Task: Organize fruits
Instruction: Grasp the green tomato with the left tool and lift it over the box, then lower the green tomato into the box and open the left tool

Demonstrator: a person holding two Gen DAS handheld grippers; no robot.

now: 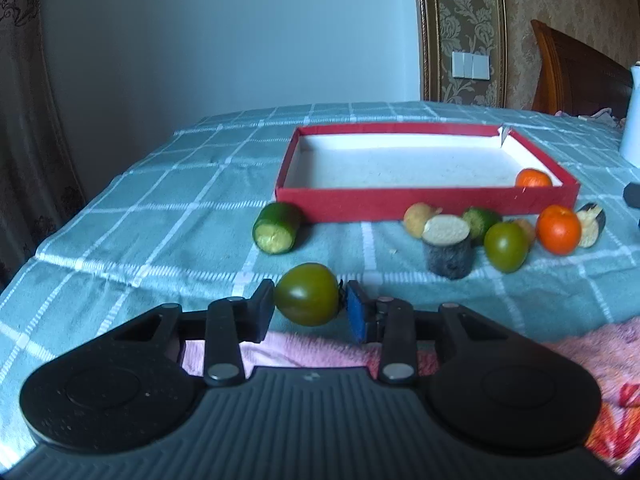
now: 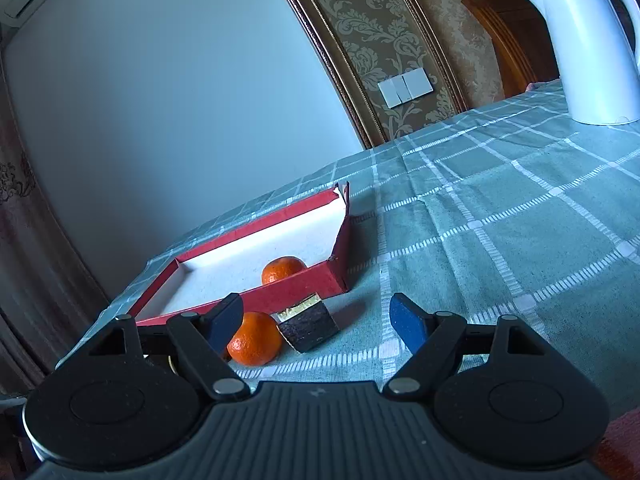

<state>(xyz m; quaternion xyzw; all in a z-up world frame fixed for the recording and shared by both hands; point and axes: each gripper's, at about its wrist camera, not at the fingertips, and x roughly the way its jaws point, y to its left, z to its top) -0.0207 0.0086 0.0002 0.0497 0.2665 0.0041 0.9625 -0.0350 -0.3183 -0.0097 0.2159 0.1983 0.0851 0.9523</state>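
My left gripper [image 1: 308, 306] is shut on a green tomato [image 1: 306, 294], held just above the checked cloth. Ahead lies a red box [image 1: 424, 202] with one orange [image 1: 533, 179] in its right near corner. In front of the box lie a cucumber piece [image 1: 277, 227], an eggplant chunk [image 1: 447, 251], a second green tomato [image 1: 506, 246], an orange [image 1: 558, 229] and other pieces. My right gripper [image 2: 320, 324] is open and empty, near the box [image 2: 312, 284], with an orange [image 2: 255, 338] and an eggplant piece [image 2: 310, 326] between its fingers' line.
A white kettle [image 2: 588, 44] stands at the back right of the table. A pink towel [image 1: 580, 360] lies at the near edge. A wooden chair back [image 1: 576, 76] stands behind the table.
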